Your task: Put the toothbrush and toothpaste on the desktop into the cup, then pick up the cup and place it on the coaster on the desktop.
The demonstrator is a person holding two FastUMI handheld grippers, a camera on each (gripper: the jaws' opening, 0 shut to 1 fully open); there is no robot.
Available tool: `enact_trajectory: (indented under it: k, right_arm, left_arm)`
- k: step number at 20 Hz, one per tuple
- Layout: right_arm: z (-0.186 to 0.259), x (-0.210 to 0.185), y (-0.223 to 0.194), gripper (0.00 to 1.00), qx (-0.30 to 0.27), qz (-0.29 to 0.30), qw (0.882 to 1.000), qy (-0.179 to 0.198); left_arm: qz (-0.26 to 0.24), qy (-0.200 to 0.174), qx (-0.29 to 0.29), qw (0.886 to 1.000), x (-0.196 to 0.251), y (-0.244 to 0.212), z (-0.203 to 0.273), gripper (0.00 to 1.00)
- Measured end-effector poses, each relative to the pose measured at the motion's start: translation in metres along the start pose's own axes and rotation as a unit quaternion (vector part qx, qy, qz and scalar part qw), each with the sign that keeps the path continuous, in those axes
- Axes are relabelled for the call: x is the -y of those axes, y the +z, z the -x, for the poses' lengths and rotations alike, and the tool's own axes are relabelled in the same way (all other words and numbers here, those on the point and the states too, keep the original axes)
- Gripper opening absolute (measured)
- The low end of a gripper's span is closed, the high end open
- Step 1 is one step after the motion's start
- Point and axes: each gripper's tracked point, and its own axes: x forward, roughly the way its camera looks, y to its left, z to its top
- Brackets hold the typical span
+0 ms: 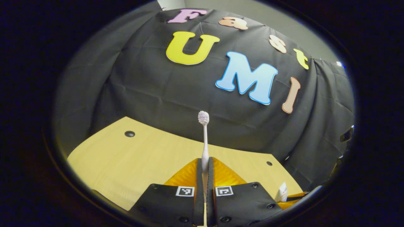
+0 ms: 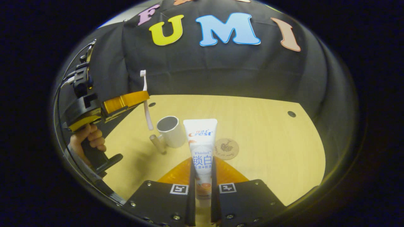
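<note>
In the left gripper view we see the left hand-held gripper at the bottom centre, its two fingers closed on the handle of the toothbrush. The brush stands upright with its bristle head at mid-frame against the black cloth wall. Below it the table runs off to the lower left as bare wood, with a small dark hole near its far left corner and another near the right edge. The table's back edge meets the cloth just behind the brush.

In the right gripper view the right hand-held gripper at the bottom centre grips the toothpaste, both fingers pressing the tube's lower part; the flat crimped end points up and away. We leave the tube's printed label unread. Just left of the tube stands the white cup, upright, mouth open, its handle sticking out to the lower left. Just right of the tube the round brown coaster lies flat on the table, bearing a small dark print we cannot make out.

At the left of this view a hand holds the left hand-held gripper above the table, the toothbrush hanging nearly upright with its lower end just above and left of the cup's rim. The right half of the table, beyond the coaster, is open wood up to its curved edge.
</note>
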Motion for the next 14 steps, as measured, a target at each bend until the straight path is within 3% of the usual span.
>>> enact_trajectory:
  k: [4,6,7,14]
  right_arm:
    - [-0.007,0.003,-0.007,0.21,-0.016,0.009,1.0,-0.005]
    - [-0.008,0.003,-0.01,0.21,-0.022,0.016,1.0,-0.009]
    - [-0.009,0.003,-0.011,0.21,-0.024,0.018,1.0,-0.01]
    - [-0.012,0.0,-0.011,0.21,-0.03,0.003,1.0,-0.004]
  left_arm:
    - [-0.01,-0.004,0.018,1.0,-0.004,-0.001,-0.034,0.16]
    - [-0.01,-0.001,0.008,1.0,-0.009,-0.014,-0.045,0.17]
    - [-0.012,0.0,0.003,1.0,-0.011,-0.02,-0.05,0.1]
    - [-0.042,0.002,-0.027,0.999,-0.017,-0.052,-0.068,0.1]
